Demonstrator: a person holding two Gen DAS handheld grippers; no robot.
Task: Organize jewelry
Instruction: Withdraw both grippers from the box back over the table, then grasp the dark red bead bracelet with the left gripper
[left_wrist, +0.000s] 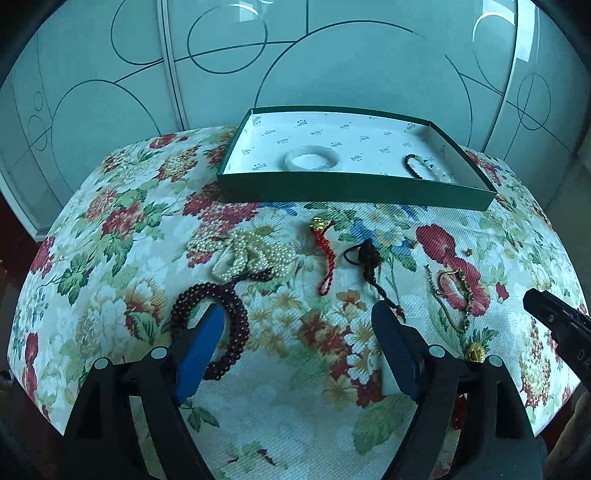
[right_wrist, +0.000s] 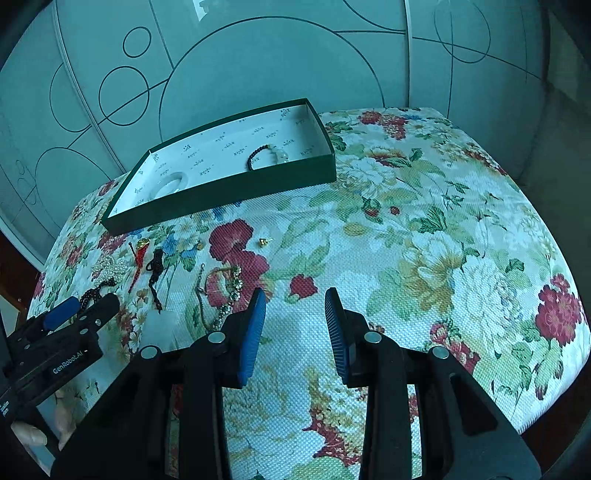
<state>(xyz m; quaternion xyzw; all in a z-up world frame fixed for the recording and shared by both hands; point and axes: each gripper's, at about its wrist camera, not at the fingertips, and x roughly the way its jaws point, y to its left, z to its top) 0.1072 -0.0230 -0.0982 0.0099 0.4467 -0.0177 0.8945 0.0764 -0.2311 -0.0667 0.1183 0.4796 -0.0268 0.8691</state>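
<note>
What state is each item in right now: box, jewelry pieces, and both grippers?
Green shallow cardboard box: open, no lid on it.
White jade-like bangle: lying flat inside the box.
Black-and-pale beaded bracelet: inside the box.
Cream pearl strand: heaped on the floral cloth.
Dark red beaded necklace: coiled on the cloth.
Red knotted cord charm: on the cloth.
Left gripper: open, empty.
Right gripper: open, empty.

Surface (left_wrist: 303, 373) covered by floral cloth, red and white blooms with green leaves; behind it pale frosted wardrobe panels (left_wrist: 229, 96) etched with dark circles and arcs, split by white vertical frames (right_wrist: 408, 55); cool, even daylight.
</note>
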